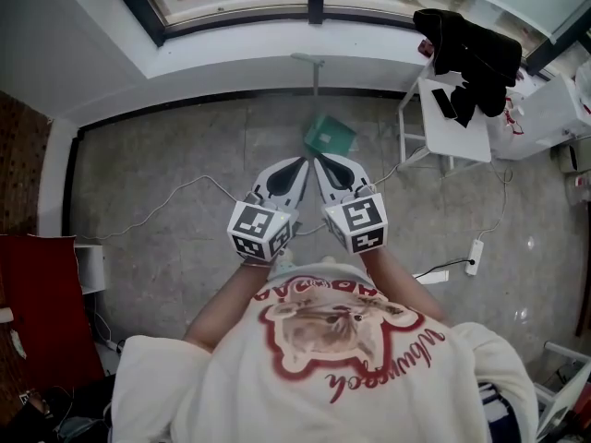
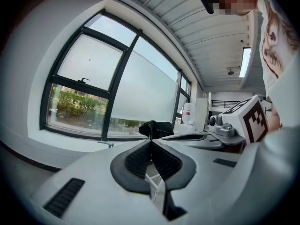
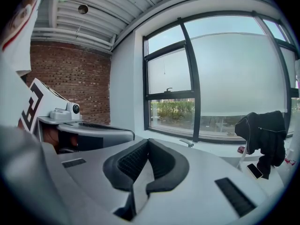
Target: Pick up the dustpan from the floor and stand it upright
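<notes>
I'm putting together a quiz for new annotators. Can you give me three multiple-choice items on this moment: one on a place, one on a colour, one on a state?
1. Where is the dustpan?
A. on the floor, close to the white wall
B. clamped in the left tongs
C. on the white table

2. What colour is the dustpan's pan?
A. red
B. green
C. black

3. How do the right tongs stand?
A. wide open
B. shut on the dustpan
C. shut and empty

Answers: 1 A, the head view shows it standing on the floor by the wall. 2 B, its pan is plainly green. 3 C, the right gripper view shows the jaws meeting with nothing between them.
</notes>
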{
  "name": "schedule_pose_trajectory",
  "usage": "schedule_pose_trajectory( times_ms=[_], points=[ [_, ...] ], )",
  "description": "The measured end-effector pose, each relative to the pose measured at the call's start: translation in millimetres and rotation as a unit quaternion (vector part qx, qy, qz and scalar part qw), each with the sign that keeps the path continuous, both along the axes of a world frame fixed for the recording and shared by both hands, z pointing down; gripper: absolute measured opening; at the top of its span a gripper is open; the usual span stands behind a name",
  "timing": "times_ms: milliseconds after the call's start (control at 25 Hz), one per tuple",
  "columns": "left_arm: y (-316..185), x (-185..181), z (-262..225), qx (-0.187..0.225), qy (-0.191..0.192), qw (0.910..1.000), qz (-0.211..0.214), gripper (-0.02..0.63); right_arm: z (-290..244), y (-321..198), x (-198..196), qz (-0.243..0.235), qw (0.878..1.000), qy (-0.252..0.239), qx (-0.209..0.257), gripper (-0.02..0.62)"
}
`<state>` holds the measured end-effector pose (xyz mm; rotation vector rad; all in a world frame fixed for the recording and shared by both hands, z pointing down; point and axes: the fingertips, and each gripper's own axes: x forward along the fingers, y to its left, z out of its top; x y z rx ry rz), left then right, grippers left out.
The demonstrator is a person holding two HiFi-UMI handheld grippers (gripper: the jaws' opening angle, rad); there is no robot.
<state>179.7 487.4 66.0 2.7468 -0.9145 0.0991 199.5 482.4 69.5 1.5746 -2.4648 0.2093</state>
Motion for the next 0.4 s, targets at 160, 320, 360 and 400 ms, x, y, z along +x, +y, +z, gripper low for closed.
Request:
schedule_pose_trajectory(
  times_ms=[160, 320, 360, 400],
  points=[
    [-1.7, 1.3, -1.0, 0.001, 0.002, 1.0, -0.004, 0.02, -5.8, 1.4, 8.2, 0.008, 1.0, -0.007, 0.006, 0.025],
    [0.6, -2.5, 0.4, 0.003, 0.003, 1.0, -0.006, 0.02, -4.5, 5.8, 8.1, 0.012, 1.0, -0.008, 0.008, 0.025],
    [1.7, -4.1, 0.9, 0.003, 0.002, 1.0, -0.006, 0.02, -3.7, 7.1, 7.4, 0.013, 1.0, -0.007, 0.008, 0.025],
    [2.8, -5.7, 1.4, 0.004, 0.002, 1.0, -0.006, 0.02, -2.9, 8.5, 6.6, 0.014, 1.0, -0.007, 0.008, 0.025]
  ],
)
